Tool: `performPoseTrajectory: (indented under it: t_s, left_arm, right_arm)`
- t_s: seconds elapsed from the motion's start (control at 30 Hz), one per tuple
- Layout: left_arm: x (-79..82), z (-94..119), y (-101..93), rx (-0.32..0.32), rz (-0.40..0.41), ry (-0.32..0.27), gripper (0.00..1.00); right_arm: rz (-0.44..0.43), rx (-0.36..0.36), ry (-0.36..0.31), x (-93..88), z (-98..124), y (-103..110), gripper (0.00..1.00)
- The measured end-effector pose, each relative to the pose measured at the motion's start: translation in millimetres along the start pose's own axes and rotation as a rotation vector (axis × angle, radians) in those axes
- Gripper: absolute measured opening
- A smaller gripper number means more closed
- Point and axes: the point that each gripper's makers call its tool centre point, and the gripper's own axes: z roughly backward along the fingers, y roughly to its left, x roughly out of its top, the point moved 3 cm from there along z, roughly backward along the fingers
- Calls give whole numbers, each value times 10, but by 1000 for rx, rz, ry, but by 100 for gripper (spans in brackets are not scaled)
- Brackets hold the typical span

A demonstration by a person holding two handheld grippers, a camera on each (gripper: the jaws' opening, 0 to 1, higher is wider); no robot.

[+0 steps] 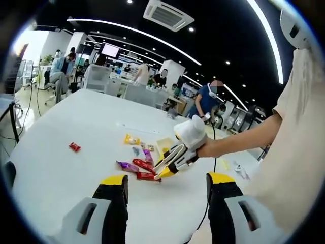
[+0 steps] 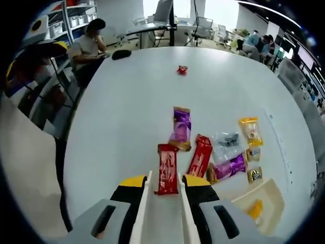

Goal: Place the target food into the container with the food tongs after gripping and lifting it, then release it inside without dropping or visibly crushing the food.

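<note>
A red snack bar [image 2: 166,170] lies flat on the white table [image 2: 117,117]. My right gripper [image 2: 166,179] carries white tong blades [image 2: 146,195] that straddle the bar's near end, with a thin gap on each side; it stands open. In the left gripper view, that right gripper [image 1: 175,157], held by a gloved hand [image 1: 192,133], reaches down to the same red snack bar [image 1: 148,176]. The cream container [image 2: 264,195] sits to the right and holds a yellow piece [image 2: 255,209]. My left gripper [image 1: 167,179] hovers wide open above the table, holding nothing.
Beside the bar lie a second red bar [image 2: 199,155], two purple wrappers [image 2: 181,127], a clear packet [image 2: 226,140] and a yellow packet [image 2: 250,129]. A small red sweet [image 2: 182,69] sits far off. People sit at desks beyond the table edge [image 2: 71,127].
</note>
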Motion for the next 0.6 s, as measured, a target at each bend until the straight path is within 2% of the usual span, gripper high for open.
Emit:
performPoseTrajectory:
  t_s: [0.6]
  left_arm:
    - [-37, 22, 30, 18, 15, 10, 61]
  right_arm:
    - [20, 13, -1, 60, -103, -20, 28]
